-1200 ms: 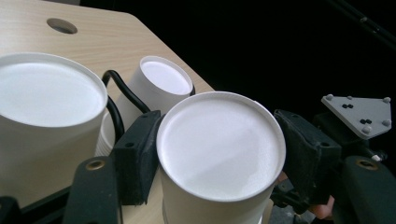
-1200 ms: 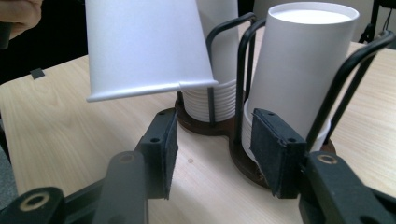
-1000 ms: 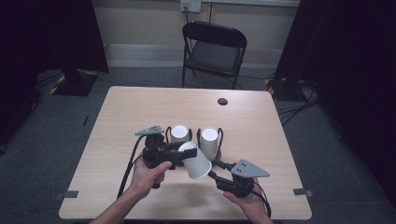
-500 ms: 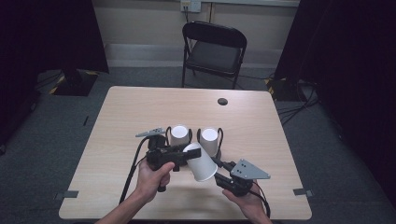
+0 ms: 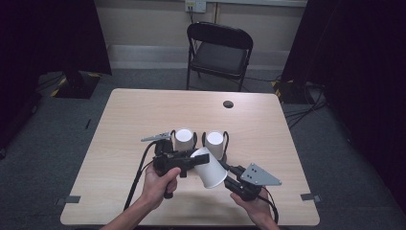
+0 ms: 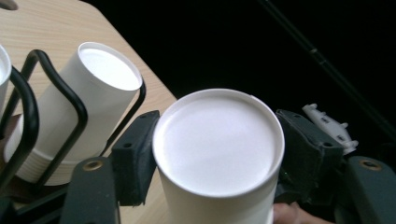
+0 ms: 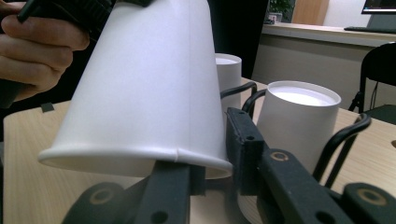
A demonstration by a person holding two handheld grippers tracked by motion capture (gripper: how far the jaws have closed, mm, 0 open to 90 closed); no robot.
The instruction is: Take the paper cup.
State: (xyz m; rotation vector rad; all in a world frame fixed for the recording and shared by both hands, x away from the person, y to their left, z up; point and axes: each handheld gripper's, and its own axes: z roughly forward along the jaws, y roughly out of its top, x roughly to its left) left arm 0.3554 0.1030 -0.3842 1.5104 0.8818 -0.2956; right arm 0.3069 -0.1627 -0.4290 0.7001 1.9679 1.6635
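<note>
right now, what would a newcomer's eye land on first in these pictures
A white paper cup held tilted above the near part of the wooden table, with the left gripper closed on its base end and the right gripper at its rim, its fingers just closing there. Behind it two more white cups stand upside down in black wire holders.

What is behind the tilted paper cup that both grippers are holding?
Behind the tilted paper cup two upside-down white cups stand in a black wire rack on the table. The cup and left gripper cover the rack's base.
</note>
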